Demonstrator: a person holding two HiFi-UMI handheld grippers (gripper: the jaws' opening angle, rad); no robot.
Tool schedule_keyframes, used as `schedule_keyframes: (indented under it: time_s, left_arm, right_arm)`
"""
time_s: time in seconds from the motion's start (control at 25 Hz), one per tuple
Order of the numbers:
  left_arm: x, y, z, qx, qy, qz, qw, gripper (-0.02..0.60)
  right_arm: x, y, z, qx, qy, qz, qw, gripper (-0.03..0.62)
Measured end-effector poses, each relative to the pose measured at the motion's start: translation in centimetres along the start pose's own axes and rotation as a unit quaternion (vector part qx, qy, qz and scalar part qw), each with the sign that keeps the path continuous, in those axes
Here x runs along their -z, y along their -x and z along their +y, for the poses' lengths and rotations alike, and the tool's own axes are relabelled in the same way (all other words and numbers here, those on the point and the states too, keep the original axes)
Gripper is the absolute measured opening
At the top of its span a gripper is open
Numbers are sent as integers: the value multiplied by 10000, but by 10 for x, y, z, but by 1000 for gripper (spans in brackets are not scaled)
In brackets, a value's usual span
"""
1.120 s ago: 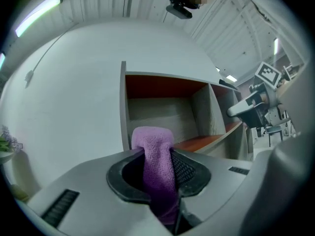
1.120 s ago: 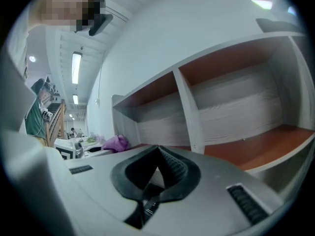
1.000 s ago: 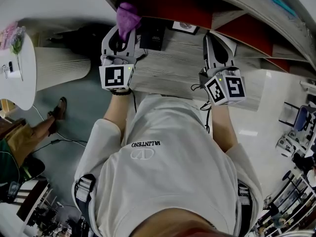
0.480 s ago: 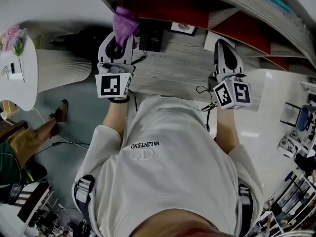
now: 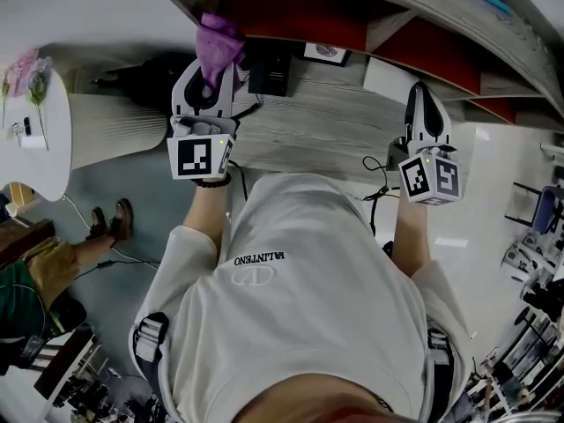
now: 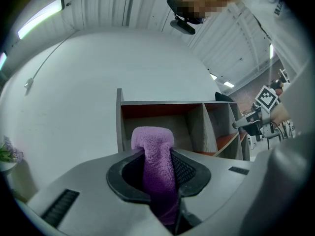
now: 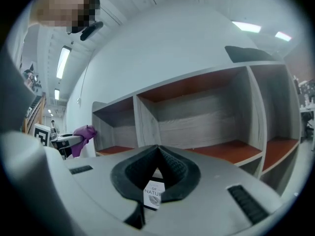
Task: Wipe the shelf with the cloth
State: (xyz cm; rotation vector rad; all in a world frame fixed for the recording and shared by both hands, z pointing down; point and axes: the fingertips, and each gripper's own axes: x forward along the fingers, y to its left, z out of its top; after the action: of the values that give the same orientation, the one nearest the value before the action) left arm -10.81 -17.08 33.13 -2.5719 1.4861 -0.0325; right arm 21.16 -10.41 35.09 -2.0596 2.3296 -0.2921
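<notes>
The left gripper (image 5: pixel 210 76), clamped on the purple terry cloth (image 6: pixel 156 166) standing lengthwise beyond its jaw tips, faces the grey-and-red wooden shelf (image 6: pixel 197 127) straight ahead, while the right gripper (image 5: pixel 425 100) has its jaws pressed together and carries no cloth.

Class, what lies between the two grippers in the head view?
The head view shows bare wood-grain surface between left gripper and right gripper, with a black box and small framed picture at its back.

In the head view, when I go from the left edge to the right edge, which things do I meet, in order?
From the left: round white table → left tool holding the purple cloth → black box → small framed picture → right tool.
</notes>
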Motion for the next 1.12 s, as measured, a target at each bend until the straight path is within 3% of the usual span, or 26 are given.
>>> schedule_keyframes:
  time_s: [0.36,0.64,1.12]
  left_arm:
    - [-8,3,13,-175,-170,-103,9996,89]
    - [-8,5,12,-145,-214,-76,9996,89]
    - [-5,5,12,-156,-143,-70,9998,89]
  right_arm:
    - [-11,16,-34,417,-67,-186,9989,-2]
    - [-14,15,-32,287,-285,-277,9988,-2]
    - [-11,17,-36,387,-140,-132,9991,-2]
